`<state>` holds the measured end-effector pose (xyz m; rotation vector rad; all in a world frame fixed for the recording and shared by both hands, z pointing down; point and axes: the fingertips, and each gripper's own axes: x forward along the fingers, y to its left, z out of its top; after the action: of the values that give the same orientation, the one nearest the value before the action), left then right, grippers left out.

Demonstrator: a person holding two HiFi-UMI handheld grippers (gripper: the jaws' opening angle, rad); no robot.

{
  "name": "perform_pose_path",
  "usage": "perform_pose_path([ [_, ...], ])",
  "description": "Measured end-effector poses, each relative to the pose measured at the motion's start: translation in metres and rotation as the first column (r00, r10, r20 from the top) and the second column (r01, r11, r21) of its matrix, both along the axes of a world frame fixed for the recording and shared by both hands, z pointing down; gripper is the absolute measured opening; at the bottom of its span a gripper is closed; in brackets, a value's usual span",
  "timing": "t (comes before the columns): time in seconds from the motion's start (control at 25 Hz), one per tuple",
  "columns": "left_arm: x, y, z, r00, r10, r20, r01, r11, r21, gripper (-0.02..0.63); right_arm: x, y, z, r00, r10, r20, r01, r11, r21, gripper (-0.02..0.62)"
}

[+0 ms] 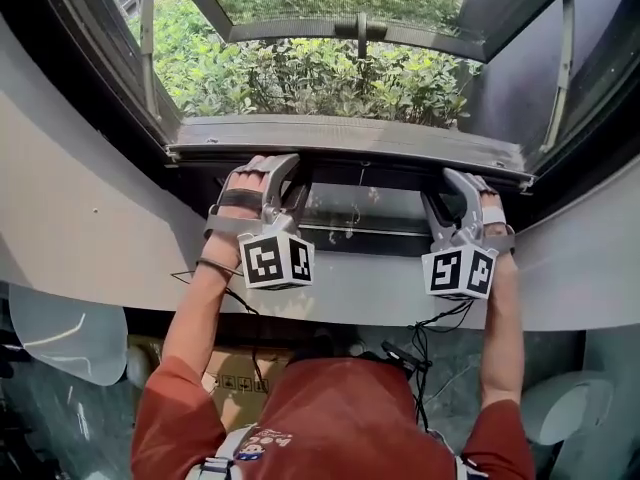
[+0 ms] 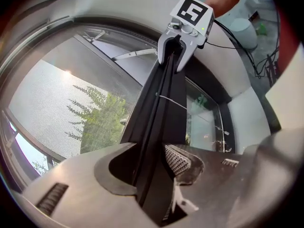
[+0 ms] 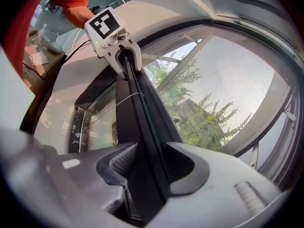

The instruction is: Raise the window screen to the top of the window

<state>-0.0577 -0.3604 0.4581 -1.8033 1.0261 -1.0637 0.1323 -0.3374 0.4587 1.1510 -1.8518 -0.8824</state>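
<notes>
Clamping screen [image 1: 350, 134]: left gripper [image 1: 281, 173], right gripper [image 1: 452, 185]

The white window ledge [image 1: 90, 228] curves across from left to right. Below it, on the dark stone floor [image 1: 25, 428], a cardboard box [image 1: 235, 383] sits under the ledge's middle. A white rounded object [image 1: 60, 338] is toward the left end and a second white object [image 1: 565, 408] toward the right end.

Indoor room, office or lab, can't tell which: window [image 1: 340, 30] at 12 o'clock onto shrubs [image 1: 320, 76], cardboard box [image 1: 235, 383] at 7, loose cables [image 1: 420, 353] at 5 o'clock.
</notes>
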Motion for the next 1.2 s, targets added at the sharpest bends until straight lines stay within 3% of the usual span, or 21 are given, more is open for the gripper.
perform_pose_path([
  [0.24,-0.001,0.004,-0.002,1.0,0.021,0.022,-0.021,1.0,-0.019,0.16,0.001,0.002,-0.002,0.999,-0.026,-0.023,0.026,0.999,-0.022,0.19],
  [0.52,0.0,0.007,-0.025,0.999,0.031,0.023,-0.032,0.999,0.03,0.169,0.001,0.005,-0.027,0.999,-0.034,-0.016,0.035,0.998,0.043,0.189],
  [0.72,-0.001,0.005,-0.049,0.999,0.03,0.014,-0.031,0.996,0.086,0.158,0.002,0.003,-0.052,0.999,-0.018,-0.03,0.021,0.995,0.101,0.185],
  [0.84,-0.002,0.003,-0.061,1.0,0.025,0.014,-0.027,0.991,0.131,0.144,0.004,0.001,-0.069,0.999,0.0,-0.034,0.006,0.986,0.165,0.103],
  [0.96,-0.003,0.002,-0.074,1.0,0.021,0.016,-0.024,0.984,0.179,0.123,0.004,0.0,-0.081,0.999,0.012,-0.045,-0.002,0.978,0.207,0.092],
  [1.2,-0.001,-0.001,-0.099,0.999,0.018,0.03,-0.026,0.962,0.27,0.083,0.007,-0.001,-0.101,0.997,0.033,-0.068,-0.018,0.977,0.212,0.081],
])
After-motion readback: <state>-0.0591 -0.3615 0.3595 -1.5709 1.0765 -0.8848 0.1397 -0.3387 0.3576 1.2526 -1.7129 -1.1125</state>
